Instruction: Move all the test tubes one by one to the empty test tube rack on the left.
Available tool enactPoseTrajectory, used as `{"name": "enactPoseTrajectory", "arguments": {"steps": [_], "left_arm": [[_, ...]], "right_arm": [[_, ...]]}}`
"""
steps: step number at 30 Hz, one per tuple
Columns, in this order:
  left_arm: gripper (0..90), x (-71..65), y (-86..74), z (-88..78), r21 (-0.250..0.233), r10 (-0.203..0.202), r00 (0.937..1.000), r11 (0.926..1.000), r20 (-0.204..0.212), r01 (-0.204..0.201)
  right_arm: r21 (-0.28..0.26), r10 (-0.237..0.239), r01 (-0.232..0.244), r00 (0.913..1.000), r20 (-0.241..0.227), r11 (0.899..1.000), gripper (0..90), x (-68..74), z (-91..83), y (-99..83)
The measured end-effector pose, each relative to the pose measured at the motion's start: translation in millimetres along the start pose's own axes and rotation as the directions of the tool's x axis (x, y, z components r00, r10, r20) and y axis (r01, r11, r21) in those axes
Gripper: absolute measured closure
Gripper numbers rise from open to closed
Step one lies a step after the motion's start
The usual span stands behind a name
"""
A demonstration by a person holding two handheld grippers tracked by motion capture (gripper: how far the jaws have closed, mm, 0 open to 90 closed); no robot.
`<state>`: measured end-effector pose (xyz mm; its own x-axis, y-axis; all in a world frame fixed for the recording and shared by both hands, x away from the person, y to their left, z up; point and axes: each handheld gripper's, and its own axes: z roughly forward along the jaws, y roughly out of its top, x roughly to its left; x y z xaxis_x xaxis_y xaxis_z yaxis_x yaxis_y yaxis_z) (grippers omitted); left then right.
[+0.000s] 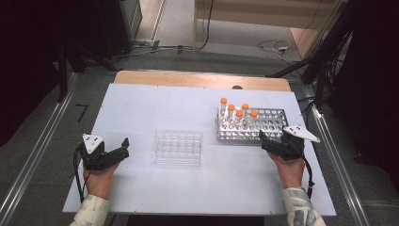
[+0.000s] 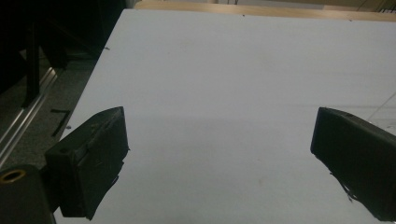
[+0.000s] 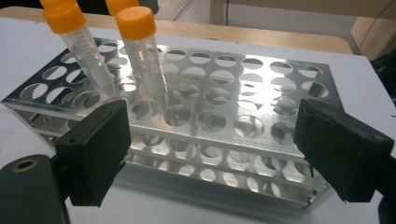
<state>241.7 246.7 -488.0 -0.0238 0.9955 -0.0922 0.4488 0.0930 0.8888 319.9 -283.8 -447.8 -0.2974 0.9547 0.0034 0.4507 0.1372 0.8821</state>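
Left tongs (image 1: 126, 149) gape empty at the bench's (image 1: 155, 101) near left, one clear well tray (image 1: 178, 147) lies mid-bench, then one metal rack (image 1: 263, 123) holds five orange-capped tubes (image 1: 239, 118), right tongs (image 1: 272, 137) open just before it.

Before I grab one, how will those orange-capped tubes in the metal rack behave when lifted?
The orange-capped tubes look like clear, thin plastic, so probably light and stiff. Their smooth round walls may slip in the right claw, now open. They lean in the metal rack, so the holes seem loose; one should lift out easily, and would likely roll if laid down.
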Motion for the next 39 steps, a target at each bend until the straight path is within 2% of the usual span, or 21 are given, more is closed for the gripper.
{"name": "enactPoseTrajectory", "arguments": {"steps": [10, 18, 19, 27, 31, 39], "left_arm": [[4.5, 0.1, -1.0, -0.3, 0.004, 0.010, 0.9999, 0.9999, 0.007, -0.010], [4.5, 1.1, -0.9, 0.0, 0.005, 0.005, 1.0000, 1.0000, 0.006, -0.005], [4.5, 0.5, -1.0, 0.0, 0.006, 0.007, 1.0000, 1.0000, 0.006, -0.007], [4.5, 0.7, -1.5, 1.0, 0.009, 0.006, 0.9999, 0.9999, 0.012, -0.006], [4.5, 0.8, -1.3, 0.5, 0.010, 0.007, 0.9999, 0.9999, 0.013, -0.007], [4.6, 0.9, -1.8, 1.3, 0.011, 0.005, 0.9998, 0.9999, 0.017, -0.005]], "right_arm": [[0.017, -0.035, 0.036, 0.9990, -0.026, 0.999, 13.3, 15.4, 20.4, 6.7], [0.002, -0.042, 0.042, 0.9976, -0.056, 0.999, 23.7, 22.6, 28.7, 13.1], [0.001, -0.042, 0.042, 0.9974, -0.058, 0.999, 27.9, 24.7, 31.5, 13.5], [-0.011, -0.030, 0.029, 0.9972, -0.068, 1.000, 40.7, 25.6, 37.1, 16.6], [0.007, -0.028, 0.029, 0.9958, -0.087, 1.000, 44.7, 27.4, 41.5, 17.1], [0.005, -0.018, 0.019, 0.9965, -0.082, 1.000, 58.5, 29.4, 47.6, 18.8]]}}
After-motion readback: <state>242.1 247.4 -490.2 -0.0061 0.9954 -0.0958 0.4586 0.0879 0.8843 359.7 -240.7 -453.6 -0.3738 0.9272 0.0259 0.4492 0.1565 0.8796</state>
